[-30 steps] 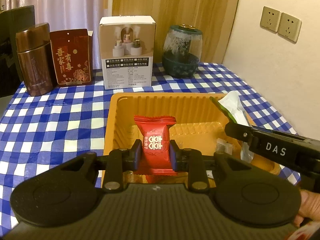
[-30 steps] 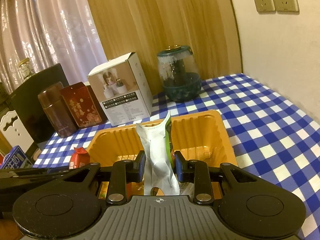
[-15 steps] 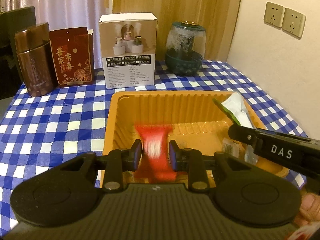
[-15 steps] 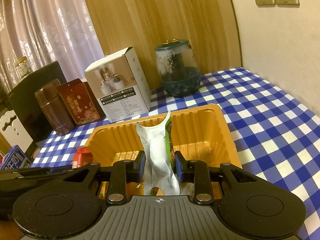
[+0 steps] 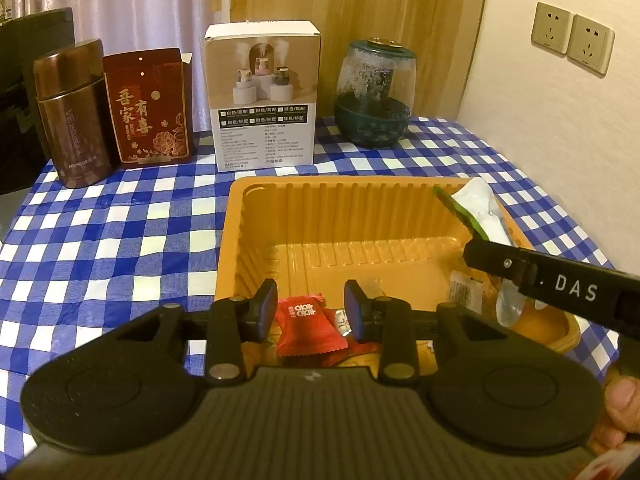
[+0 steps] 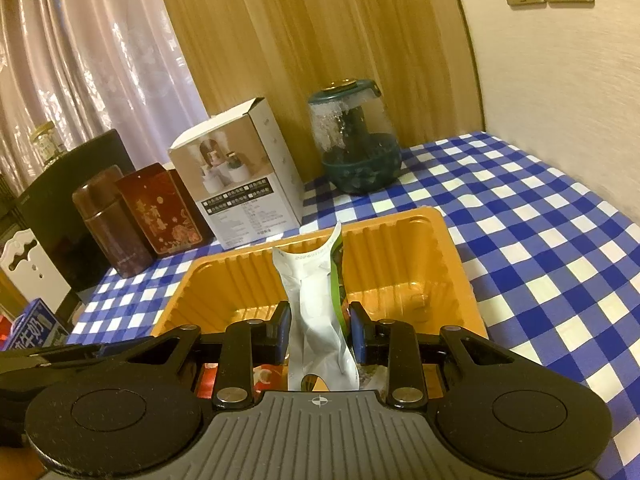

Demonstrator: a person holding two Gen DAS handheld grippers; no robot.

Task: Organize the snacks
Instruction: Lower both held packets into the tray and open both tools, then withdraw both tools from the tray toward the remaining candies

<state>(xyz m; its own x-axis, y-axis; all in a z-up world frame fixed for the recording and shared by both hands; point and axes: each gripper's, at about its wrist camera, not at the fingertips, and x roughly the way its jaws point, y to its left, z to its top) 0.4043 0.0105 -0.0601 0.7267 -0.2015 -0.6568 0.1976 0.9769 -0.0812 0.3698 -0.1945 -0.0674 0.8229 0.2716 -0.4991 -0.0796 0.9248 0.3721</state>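
Observation:
An orange plastic tray (image 5: 344,216) sits on the blue-checked tablecloth. A red wrapped candy (image 5: 308,328) lies on the tray floor at its near edge, on other small wrappers. My left gripper (image 5: 311,304) hovers just above it, jaws opening, pads clear of the candy. My right gripper (image 6: 319,328) is shut on a tall white-and-green snack packet (image 6: 316,292), held upright over the tray (image 6: 400,264). In the left wrist view that packet (image 5: 480,208) stands at the tray's right side, with the right gripper's black finger (image 5: 560,284) across it.
Along the back stand a brown canister (image 5: 72,116), a red gift box (image 5: 146,108), a white carton (image 5: 262,100) and a green-based glass jar (image 5: 374,96). A clear small packet (image 5: 464,292) lies in the tray's right part. A blue milk carton (image 6: 36,328) is far left.
The left gripper's jaws have spread and the red candy has dropped from between them onto the tray floor. The right gripper still holds the white-and-green packet in the same place.

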